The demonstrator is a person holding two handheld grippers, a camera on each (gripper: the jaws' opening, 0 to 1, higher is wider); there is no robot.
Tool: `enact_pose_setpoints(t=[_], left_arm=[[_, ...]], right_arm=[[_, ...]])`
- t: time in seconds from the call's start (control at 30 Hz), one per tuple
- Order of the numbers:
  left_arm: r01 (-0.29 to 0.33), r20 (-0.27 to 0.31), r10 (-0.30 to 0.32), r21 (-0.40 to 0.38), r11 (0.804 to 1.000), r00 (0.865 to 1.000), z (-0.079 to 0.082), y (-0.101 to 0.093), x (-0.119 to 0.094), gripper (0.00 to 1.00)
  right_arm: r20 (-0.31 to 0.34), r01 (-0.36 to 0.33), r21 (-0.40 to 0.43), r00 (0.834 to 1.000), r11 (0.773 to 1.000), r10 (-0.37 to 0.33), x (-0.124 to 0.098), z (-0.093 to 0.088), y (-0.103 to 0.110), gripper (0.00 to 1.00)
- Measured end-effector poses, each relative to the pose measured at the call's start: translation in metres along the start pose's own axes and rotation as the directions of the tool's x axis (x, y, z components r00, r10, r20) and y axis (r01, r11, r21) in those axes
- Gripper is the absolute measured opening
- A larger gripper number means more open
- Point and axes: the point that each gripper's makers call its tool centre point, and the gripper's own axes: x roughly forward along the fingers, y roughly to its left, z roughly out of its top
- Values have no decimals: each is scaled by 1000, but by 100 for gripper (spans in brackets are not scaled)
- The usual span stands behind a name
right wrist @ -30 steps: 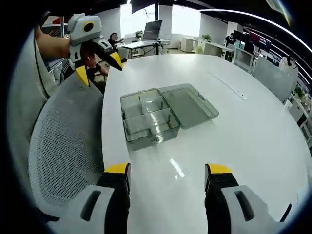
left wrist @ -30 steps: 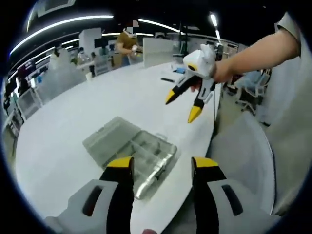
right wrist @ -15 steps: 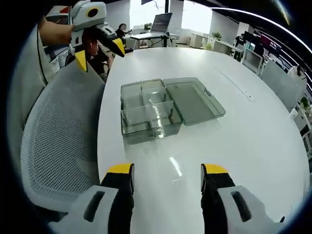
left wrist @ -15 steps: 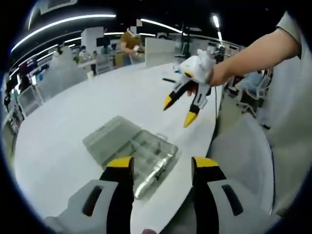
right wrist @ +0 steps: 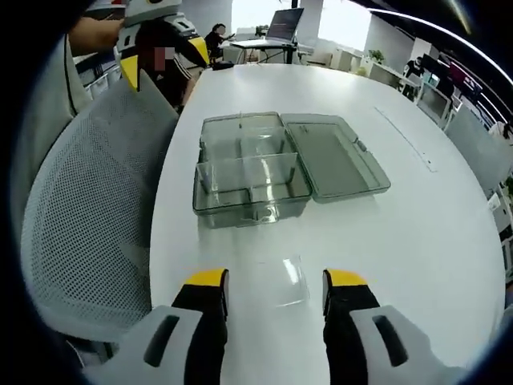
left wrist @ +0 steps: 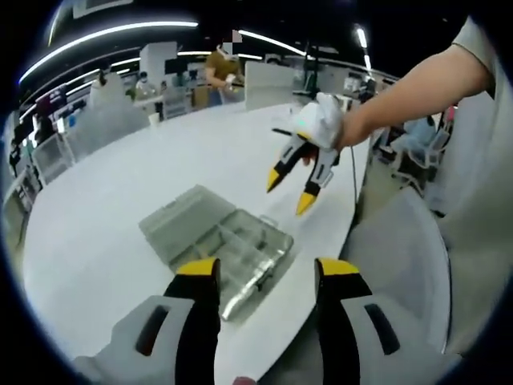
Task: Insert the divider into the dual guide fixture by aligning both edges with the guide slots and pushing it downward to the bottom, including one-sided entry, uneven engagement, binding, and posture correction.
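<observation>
Both tongs, left tongs (left wrist: pixel 258 277) and right tongs (right wrist: pixel 275 286), are spread and empty; we judge the clear divider (right wrist: pixel 282 281) on the table (right wrist: pixel 417 233) light, stiff, slippery, best pinched at its edge.

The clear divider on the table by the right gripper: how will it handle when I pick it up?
The divider looks thin, flat and glossy, so probably light, rigid and slippery. Lying flush on the white table, its edge may be hard to catch.

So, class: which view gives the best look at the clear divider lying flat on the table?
The right gripper view: the divider lies on the white table just ahead of the right gripper, in front of the open box. In the left gripper view I cannot pick it out; the box is there.
</observation>
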Motion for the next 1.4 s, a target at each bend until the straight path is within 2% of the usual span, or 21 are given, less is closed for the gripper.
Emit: enact_pose_setpoints(t=[0.6,0.9,1.07,1.4], left_arm=[[15,-3,-15,-23,1000,1000,0,-3,3,49],[22,-12,-22,-32,999,1000,-4,-4,5,57],[23,-16,-24,-32,999,1000,-6,-4,6,60],[22,-21,-23,-34,999,1000,-7,-4,6,61]], right_arm=[[-74,-55,-70,996,996,50,15,-12,0,38],[-101,-80,-100,992,992,70,20,-14,2,35],[-109,-88,-110,991,990,76,22,-15,1,34],[-146,-105,-109,985,988,89,27,-22,-3,33]])
